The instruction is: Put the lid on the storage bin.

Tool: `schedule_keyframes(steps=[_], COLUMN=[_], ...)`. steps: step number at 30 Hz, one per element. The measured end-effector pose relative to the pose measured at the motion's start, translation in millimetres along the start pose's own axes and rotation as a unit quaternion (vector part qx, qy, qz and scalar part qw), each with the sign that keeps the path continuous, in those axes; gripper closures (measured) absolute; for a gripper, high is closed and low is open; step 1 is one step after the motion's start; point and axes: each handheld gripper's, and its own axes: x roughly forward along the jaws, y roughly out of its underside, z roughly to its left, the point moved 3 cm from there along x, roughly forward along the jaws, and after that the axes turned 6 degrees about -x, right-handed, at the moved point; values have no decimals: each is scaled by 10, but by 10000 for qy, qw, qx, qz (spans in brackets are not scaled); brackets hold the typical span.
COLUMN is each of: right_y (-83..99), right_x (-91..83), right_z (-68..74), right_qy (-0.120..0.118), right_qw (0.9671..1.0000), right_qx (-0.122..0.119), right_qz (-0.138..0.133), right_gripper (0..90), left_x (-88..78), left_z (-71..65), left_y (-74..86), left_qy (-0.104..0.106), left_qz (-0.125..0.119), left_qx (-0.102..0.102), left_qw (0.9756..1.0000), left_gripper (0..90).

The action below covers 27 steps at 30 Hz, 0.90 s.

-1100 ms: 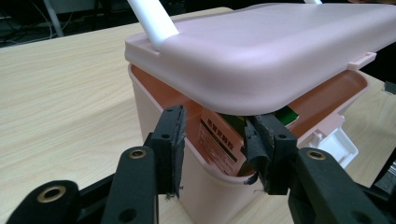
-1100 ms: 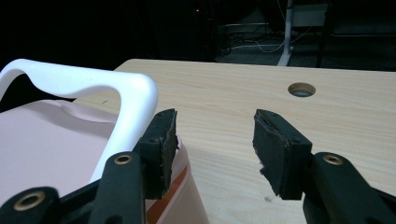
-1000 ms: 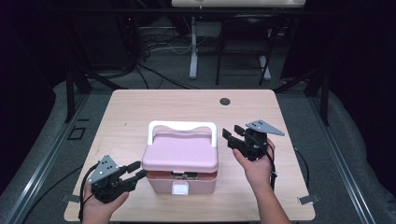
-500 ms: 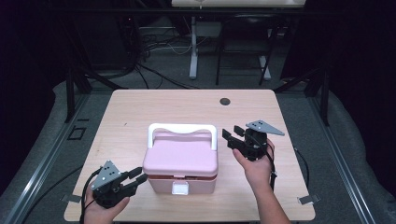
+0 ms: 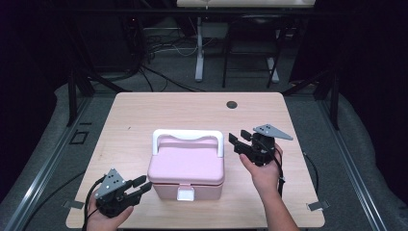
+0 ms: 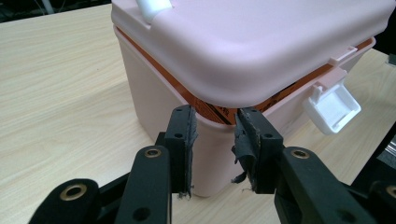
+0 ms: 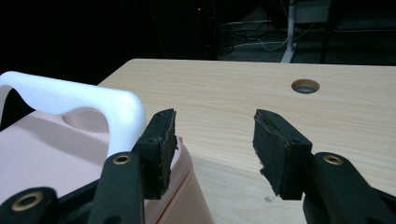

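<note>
L gripper (image 5: 140, 186) jaws part-open, just narrowed, empty, at pink box (image 5: 186, 166) front-left corner, white latch (image 6: 332, 107) to its right; R gripper (image 5: 238, 143) jaws wide, empty.

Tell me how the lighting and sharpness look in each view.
High view: the table is evenly lit, the room behind it falls to black, and the whole picture is a little soft. Left gripper view: the pink box is bright and soft-edged up close, with no harsh glare. Right gripper view: the background is almost black, the white handle looks slightly blurred, and the tongs are sharper.
</note>
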Motion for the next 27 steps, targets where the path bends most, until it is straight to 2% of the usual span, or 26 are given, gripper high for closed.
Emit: schedule_keyframes(steps=[8,20,27], right_y=[8,4,2], right_x=[6,-3,-8], right_z=[-7,-15,-15], right_qy=[0,3,-4], right_qw=[10000,10000,10000], right_qx=[24,48,59], right_qz=[8,-32,-45], right_gripper=[486,485,485], left_x=[3,-2,-19], left_z=[8,21,45], left_y=[42,80,86], left_qy=[44,40,15], left_qz=[27,137,110], left_qx=[-69,-45,-96], left_qw=[10000,9999,9999], left_gripper=[669,669,672])
